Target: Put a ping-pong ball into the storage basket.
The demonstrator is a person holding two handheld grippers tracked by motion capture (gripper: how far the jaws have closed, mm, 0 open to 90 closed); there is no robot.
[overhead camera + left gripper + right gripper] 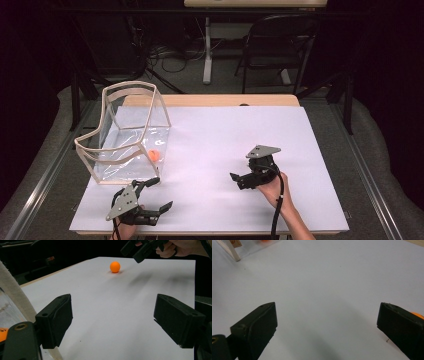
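Tongs both gaping wide, gripping nothing: right tongs hovering low over white counter, orange ball lying just beside its far jaw; left tongs waiting near the front edge, beside clear bin holding another ball.

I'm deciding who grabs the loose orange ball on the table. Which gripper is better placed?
Right. The orange ball lies just beside the right gripper, peeking past its open jaw, while the left gripper sits far across the table.
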